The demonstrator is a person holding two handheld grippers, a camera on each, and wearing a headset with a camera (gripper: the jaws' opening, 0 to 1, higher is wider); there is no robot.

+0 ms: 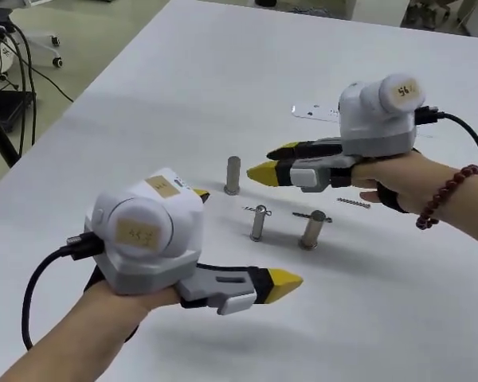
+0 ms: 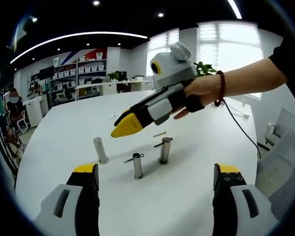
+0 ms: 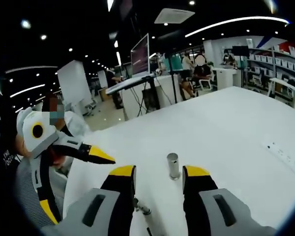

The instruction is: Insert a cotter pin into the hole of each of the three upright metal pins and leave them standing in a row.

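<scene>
Bare pin (image 1: 233, 175), 2 w/ cotters (image 1: 256, 210)

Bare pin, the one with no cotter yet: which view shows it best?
Left gripper view: the bare pin stands whole, side-on, clear of everything. Head view shows it from above, beside the right gripper's tips. Right gripper view frames it between that gripper's jaws.

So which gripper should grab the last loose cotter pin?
Probably the right gripper: the cotter pin lies close beside it, and the bare metal pin shows just ahead between its open jaws.
</scene>
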